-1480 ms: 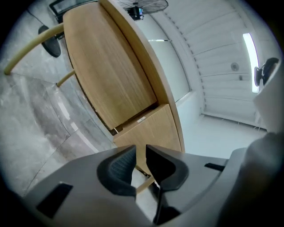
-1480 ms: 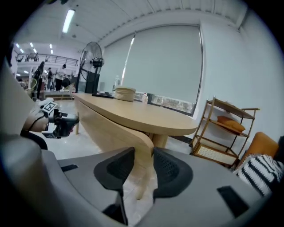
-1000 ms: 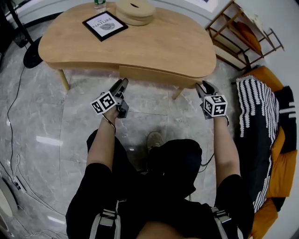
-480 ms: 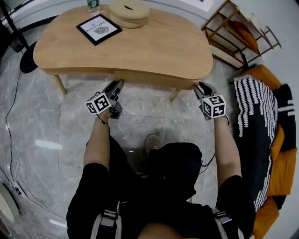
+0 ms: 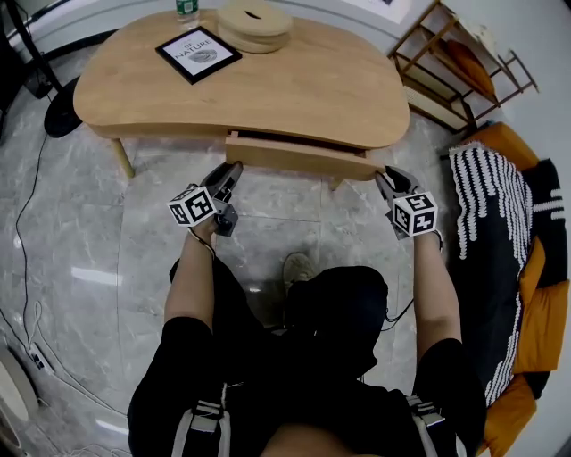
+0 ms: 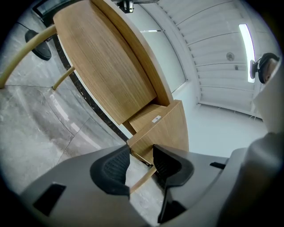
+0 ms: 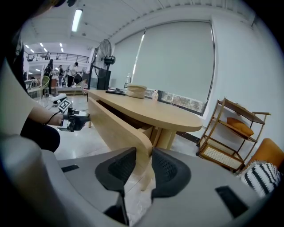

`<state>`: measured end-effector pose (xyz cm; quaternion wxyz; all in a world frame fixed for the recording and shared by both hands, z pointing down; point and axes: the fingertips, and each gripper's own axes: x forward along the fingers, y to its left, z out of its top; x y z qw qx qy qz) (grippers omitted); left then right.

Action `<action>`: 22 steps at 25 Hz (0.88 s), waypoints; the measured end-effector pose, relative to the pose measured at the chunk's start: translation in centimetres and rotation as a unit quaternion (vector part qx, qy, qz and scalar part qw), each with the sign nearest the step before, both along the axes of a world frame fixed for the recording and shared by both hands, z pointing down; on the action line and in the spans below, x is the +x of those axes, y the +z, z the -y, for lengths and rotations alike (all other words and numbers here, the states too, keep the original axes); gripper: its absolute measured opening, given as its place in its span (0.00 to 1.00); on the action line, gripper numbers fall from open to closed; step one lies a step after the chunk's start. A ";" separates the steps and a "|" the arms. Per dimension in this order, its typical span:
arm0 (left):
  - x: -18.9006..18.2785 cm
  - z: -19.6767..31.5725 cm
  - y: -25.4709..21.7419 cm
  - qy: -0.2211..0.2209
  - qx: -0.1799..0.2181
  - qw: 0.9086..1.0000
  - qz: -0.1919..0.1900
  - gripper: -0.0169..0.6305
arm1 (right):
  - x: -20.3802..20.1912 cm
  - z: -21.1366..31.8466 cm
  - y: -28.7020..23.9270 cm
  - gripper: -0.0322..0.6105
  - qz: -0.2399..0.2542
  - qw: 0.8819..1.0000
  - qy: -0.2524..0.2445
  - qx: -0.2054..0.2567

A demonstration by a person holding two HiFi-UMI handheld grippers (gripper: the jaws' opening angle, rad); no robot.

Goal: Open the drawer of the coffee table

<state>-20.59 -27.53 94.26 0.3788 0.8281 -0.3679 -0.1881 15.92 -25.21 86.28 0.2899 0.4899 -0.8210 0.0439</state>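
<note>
1. Table (image 5: 294, 80): smooth pale wood with a bean-shaped top.
2. Drawer (image 5: 299, 156): a long flat front of the same wood with rounded ends. It is partly pulled out under the table's near edge.
3. My right tongs (image 5: 384, 176), jaws just closing, clamp textured black pads (image 7: 120, 166) on the drawer front's right end.
4. My left tongs (image 5: 235, 168), jaws also just narrowing, stand apart. The drawer's left corner sits at their tips, unclamped.

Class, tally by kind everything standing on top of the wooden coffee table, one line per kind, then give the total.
Bottle: 1
Black-framed "Nature" print: 1
Round tan box: 1
Total: 3
</note>
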 end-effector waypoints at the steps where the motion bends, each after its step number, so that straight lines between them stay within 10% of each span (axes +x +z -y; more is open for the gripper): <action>1: 0.0 -0.4 0.0 0.002 -0.003 1.000 0.001 0.30 | 0.0 -0.4 0.0 0.25 0.002 1.000 0.003 0.000; 22: -0.9 -5.7 0.3 0.002 -0.031 0.997 0.075 0.28 | 0.4 -6.5 -0.8 0.17 0.053 0.993 0.099 0.037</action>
